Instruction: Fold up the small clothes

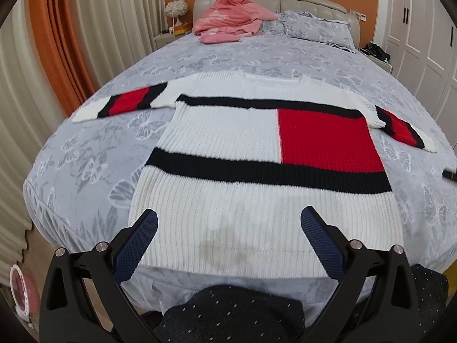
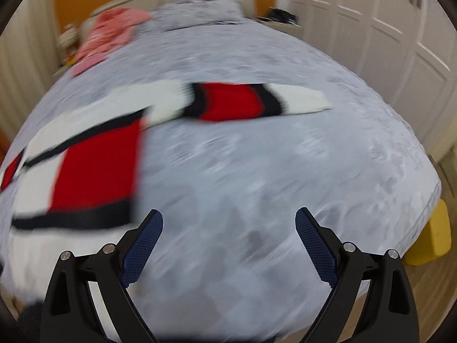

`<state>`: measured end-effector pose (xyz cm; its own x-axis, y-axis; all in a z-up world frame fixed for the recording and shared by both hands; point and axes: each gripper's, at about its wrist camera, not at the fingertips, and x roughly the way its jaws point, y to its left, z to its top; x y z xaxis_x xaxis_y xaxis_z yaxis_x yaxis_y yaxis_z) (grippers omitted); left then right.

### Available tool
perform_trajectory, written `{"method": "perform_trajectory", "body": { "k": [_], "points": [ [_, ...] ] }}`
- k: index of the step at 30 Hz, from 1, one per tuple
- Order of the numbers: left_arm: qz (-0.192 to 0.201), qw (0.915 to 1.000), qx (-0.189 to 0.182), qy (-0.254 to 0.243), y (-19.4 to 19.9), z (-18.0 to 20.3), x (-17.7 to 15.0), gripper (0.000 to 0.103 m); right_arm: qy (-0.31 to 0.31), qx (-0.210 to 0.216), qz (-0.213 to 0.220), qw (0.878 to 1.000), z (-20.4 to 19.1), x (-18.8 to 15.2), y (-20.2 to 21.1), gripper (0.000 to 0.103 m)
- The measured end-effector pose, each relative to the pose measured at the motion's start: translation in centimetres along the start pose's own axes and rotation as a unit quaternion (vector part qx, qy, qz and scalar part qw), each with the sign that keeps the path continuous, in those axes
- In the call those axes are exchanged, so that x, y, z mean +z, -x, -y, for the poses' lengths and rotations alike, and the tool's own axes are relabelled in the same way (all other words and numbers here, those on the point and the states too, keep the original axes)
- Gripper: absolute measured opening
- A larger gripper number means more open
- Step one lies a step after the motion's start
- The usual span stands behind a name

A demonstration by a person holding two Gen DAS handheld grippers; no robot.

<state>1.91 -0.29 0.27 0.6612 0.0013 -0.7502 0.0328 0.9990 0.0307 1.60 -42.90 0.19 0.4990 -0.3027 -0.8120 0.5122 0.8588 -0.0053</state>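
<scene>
Left tongs (image 1: pixel 228 214) hover over sweater (image 1: pixel 257 148) hem.

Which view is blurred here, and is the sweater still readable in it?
Left wrist view: sharp, rib knit of the sweater readable, fisheye bends the bed edges, faint claw shadow near the hem. Right wrist view: heavy motion blur across bed and sweater; only its red, white and dark blocks read, sleeve smeared; the right claw itself stays crisp, as does the left claw.
</scene>
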Motion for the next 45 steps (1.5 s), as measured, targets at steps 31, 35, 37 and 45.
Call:
{"method": "perform_trajectory", "body": {
  "k": [31,35,37,45],
  "points": [
    [-0.088,0.9931,-0.024,-0.074,-8.9,10.4,0.5,0.098,-0.167,0.161,0.071,0.97,11.4,22.9,-11.5,0.008],
    [-0.075,0.9952,-0.036,-0.052,-8.0,9.2,1.2,0.098,-0.094,0.231,0.107,0.963,2.7,26.2,-5.5,0.008],
    [-0.065,0.9961,-0.043,-0.041,-7.4,8.4,1.8,0.098,-0.059,0.261,0.112,0.957,-2.3,27.0,-3.4,0.008],
    [-0.048,0.9975,-0.052,0.009,-6.0,3.4,3.4,0.098,0.109,0.344,0.065,0.93,-27.2,23.2,-0.5,0.008]
  ]
}}
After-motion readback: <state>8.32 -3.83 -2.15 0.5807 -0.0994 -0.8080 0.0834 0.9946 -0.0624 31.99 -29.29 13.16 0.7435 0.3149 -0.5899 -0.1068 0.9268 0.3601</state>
